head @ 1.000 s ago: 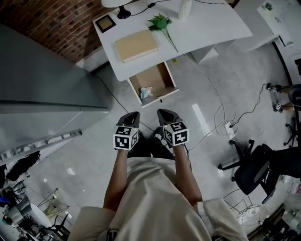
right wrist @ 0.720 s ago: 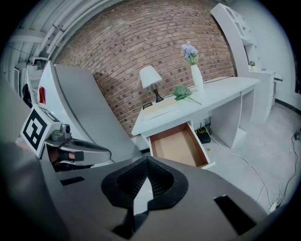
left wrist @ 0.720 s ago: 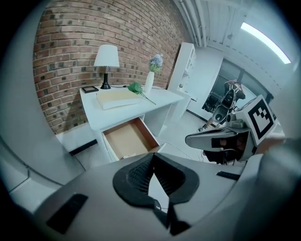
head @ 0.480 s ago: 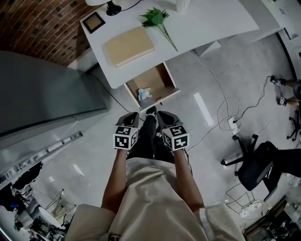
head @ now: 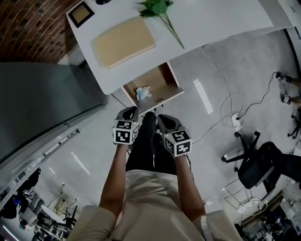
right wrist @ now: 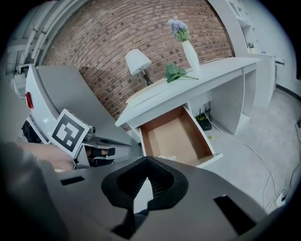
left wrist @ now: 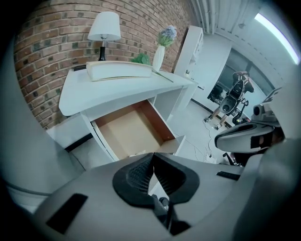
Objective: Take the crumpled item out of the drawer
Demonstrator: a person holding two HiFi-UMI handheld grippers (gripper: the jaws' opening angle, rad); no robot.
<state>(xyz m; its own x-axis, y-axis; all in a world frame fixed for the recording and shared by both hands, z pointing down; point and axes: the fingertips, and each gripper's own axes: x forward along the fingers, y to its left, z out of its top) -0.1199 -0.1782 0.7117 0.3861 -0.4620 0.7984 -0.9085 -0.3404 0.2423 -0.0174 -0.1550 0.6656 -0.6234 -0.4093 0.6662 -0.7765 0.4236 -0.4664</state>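
Observation:
The open wooden drawer (head: 175, 83) hangs out under the white desk (head: 211, 23). Near its front lies the crumpled item (head: 143, 92), pale white and blue. Both grippers hover side by side just in front of the drawer, pointing down toward it. My left gripper (head: 129, 112) is shut and holds nothing; my right gripper (head: 165, 118) also has its pads together and is empty. In the left gripper view the left gripper (left wrist: 153, 154) covers most of the item (left wrist: 139, 152). In the right gripper view a scrap of the item (right wrist: 167, 157) peeks above the right gripper (right wrist: 147, 158).
On the desk lie a tan pad (head: 123, 41), a green sprig (head: 160, 8) and a dark frame (head: 81, 13). A grey cabinet (head: 42, 108) stands to the left. Cables and a power strip (head: 235, 120) lie on the floor; a black chair (head: 258, 167) stands right.
The person has stepped nearer the desk. Both grippers have sunk and come closer to the drawer's front, still shut and empty.

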